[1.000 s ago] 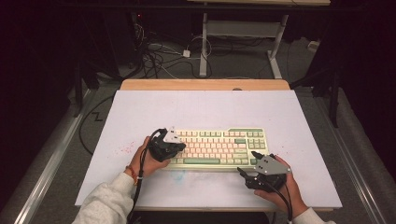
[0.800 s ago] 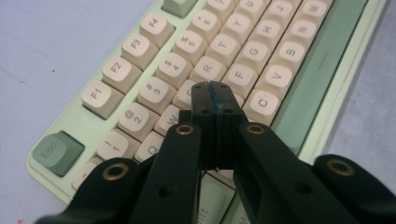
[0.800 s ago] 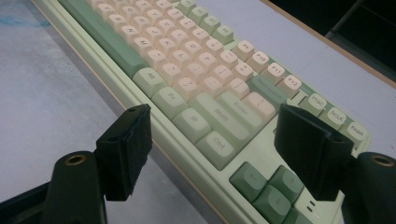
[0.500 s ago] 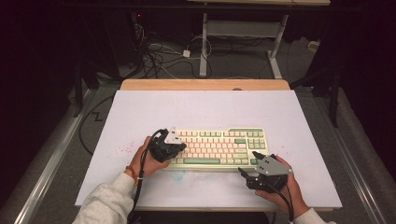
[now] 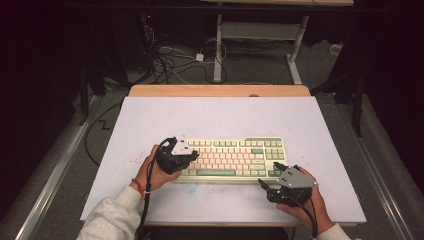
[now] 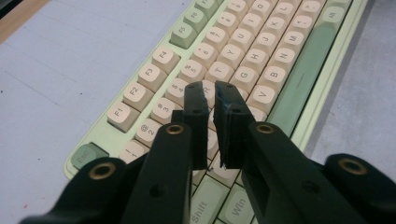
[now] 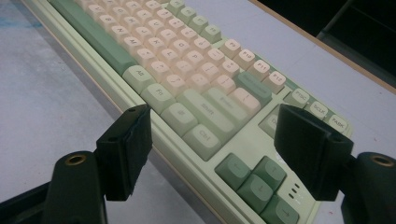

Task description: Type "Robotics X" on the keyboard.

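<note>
- The keyboard (image 5: 232, 157) lies on the white mat (image 5: 220, 120), near the person's edge, with a tong at each end.
- Left tong (image 5: 187, 156) hangs over the left keys. In its own view the jaws have just been easing apart and stand a slit apart over the letter rows near R (image 6: 211, 95), with nothing between them. It looks like a key-pressing job, though I can't tell whether the tips touch a cap.
- Right tong (image 5: 267, 180) sits at the keyboard's near right corner with its jaws spread wide. In its view the pads straddle that corner above the arrow keys (image 7: 257, 179), not pressing on it.
- Progress: the keyboard lies flat and square with all caps seemingly in place. Probably mid-way through the work; how much remains is not shown.
- Around: faint red and blue marks on the mat (image 5: 132, 161) left of the left tong. The wooden table edge (image 5: 220, 90) lies beyond the keyboard, and floor cables (image 5: 167, 57) lie farther off.
- Nothing blocks either tong; each trails its own cable toward the person.
</note>
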Demonstrator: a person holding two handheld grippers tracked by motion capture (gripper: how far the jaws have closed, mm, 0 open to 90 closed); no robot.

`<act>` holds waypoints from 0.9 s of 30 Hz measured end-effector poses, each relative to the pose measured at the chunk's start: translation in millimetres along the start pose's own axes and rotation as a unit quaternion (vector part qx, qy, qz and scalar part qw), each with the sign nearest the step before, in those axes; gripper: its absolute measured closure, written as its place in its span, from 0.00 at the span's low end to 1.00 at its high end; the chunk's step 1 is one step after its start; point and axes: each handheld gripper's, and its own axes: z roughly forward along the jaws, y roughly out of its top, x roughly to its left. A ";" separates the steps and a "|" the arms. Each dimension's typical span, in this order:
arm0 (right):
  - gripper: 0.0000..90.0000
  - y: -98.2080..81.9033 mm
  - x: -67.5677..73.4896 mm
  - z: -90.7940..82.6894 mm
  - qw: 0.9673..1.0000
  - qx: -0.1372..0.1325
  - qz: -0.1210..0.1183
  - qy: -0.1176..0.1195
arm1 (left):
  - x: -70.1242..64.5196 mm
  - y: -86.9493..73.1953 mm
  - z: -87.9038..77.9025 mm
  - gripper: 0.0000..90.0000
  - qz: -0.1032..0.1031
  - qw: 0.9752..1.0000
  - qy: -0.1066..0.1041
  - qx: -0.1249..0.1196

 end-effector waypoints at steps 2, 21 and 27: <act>0.31 -0.2 -0.2 -0.3 1.000 0.000 0.001 0.000 | -0.8 0.5 -1.8 0.89 0.002 1.000 0.000 -0.004; 0.31 -1.9 -2.1 -3.0 1.000 0.000 0.005 -0.001 | -15.8 3.7 -14.5 0.35 0.006 0.998 0.035 -0.045; 0.31 -2.3 -3.0 -3.9 1.000 -0.002 0.007 -0.003 | -21.2 1.7 -18.7 0.26 0.001 0.998 0.022 -0.062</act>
